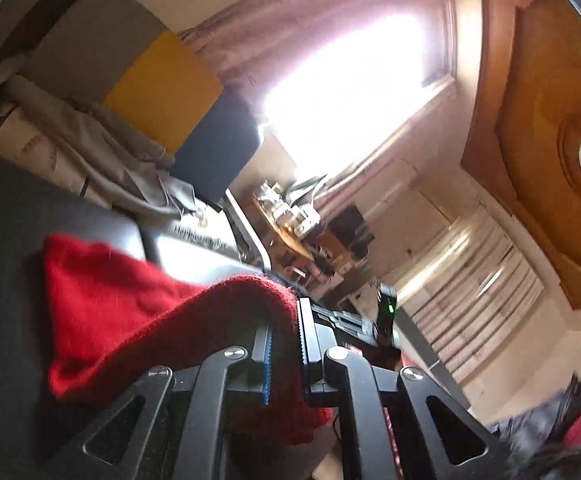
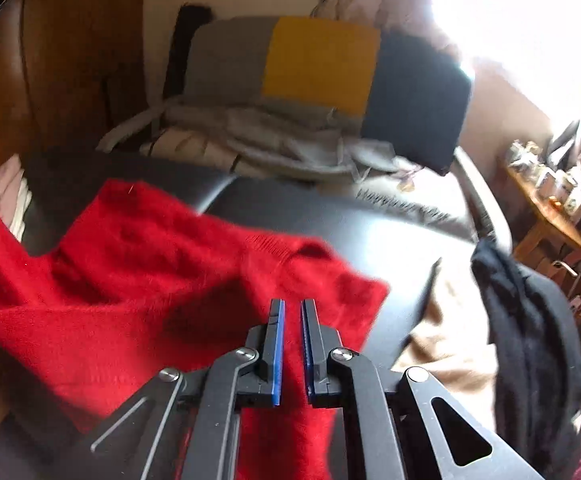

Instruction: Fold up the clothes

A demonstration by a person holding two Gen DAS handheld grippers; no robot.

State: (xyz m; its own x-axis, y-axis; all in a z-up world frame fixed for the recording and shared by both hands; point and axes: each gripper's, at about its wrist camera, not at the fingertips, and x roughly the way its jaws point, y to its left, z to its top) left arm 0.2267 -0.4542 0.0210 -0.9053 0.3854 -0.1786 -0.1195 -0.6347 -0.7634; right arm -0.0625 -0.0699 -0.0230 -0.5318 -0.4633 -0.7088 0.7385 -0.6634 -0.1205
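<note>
The red sweater (image 2: 138, 264) hangs partly lifted over the black leather seat (image 2: 330, 216), one edge pinched between the nearly closed jaws of the left gripper (image 1: 284, 344) and another fold clamped in the right gripper (image 2: 292, 344), whose blue pads sit almost together on the knit. Grey and cream clothes (image 2: 274, 136) are piled behind, and a black garment (image 2: 530, 320) lies to the right. The fluffy knit could slip from either thin pinch, or uneven pulling could skew the fold and snag the dark garment nearby.
</note>
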